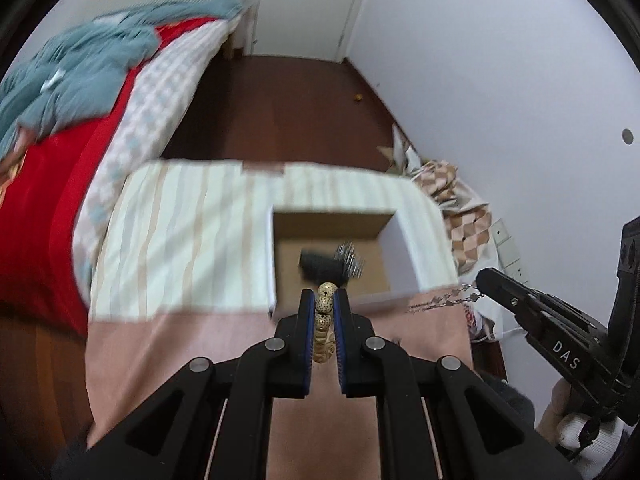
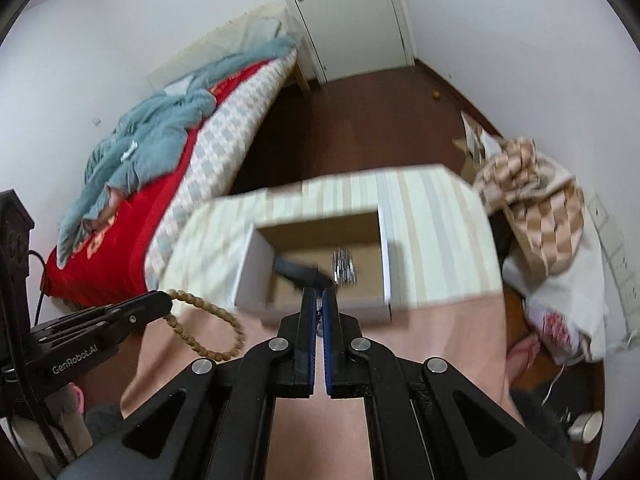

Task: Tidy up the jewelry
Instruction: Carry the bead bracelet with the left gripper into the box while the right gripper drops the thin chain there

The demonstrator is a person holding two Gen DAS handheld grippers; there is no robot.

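My left gripper is shut on a tan wooden bead bracelet, held above the pink cloth just in front of an open cardboard box. The bracelet hangs as a loop from that gripper in the right wrist view. My right gripper is shut on a thin silver chain, which dangles from its tip at the box's near right corner. Inside the box lie a dark object and a silver sparkly piece. The box also shows in the right wrist view.
The box sits on a table covered with striped cloth and pink cloth. A bed with red sheet and blue blanket is left. Bags and checked fabric lie right by the wall. Dark floor and a door are beyond.
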